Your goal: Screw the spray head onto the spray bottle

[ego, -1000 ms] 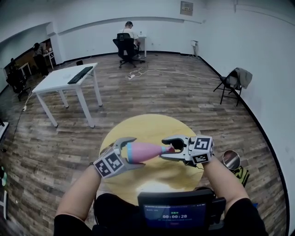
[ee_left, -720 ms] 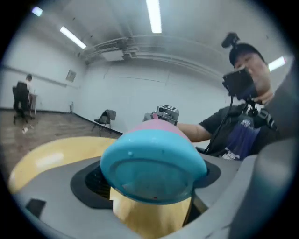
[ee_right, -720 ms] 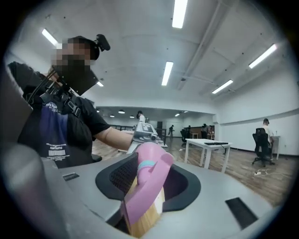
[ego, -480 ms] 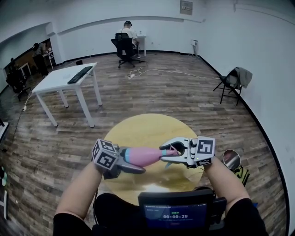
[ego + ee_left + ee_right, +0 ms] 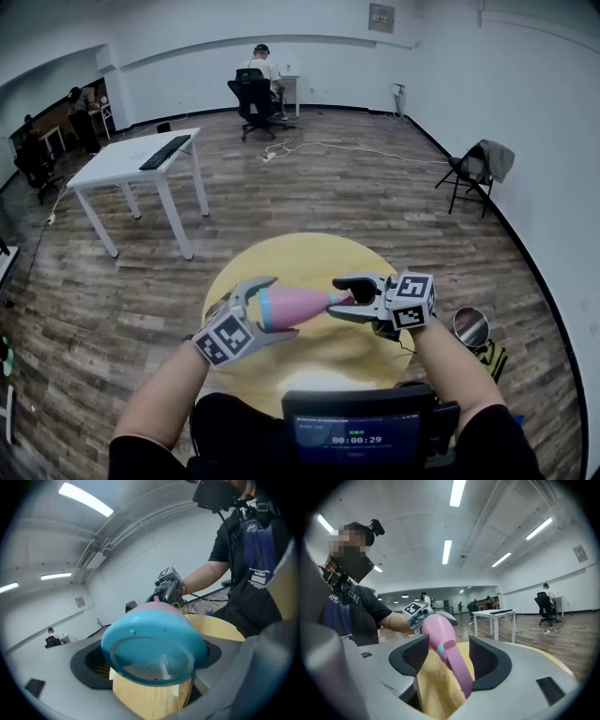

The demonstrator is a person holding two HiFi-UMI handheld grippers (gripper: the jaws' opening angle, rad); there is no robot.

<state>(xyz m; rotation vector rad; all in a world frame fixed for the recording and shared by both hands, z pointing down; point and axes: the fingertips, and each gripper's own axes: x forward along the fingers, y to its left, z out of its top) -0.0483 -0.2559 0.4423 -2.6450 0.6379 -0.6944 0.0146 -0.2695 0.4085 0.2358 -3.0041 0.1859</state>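
**Head view:** Low centre, the left gripper (image 5: 279,307) holds the bottle (image 5: 295,307) level above the round table (image 5: 281,258). The right gripper (image 5: 334,300) straddles the head (image 5: 343,300) at the bottle's right end. I count one bottle, one head, two grippers and one round table.

**Left gripper view:** Both pads press on the bottle's blue base at centre frame. This grip should stay firm and steady so the bottle cannot spin.

**Right gripper view:** The jaws have just been opening and stand spread, with the pink head between them untouched. The next move is probably to close squarely on the head, in line with the bottle, then twist, release and repeat.
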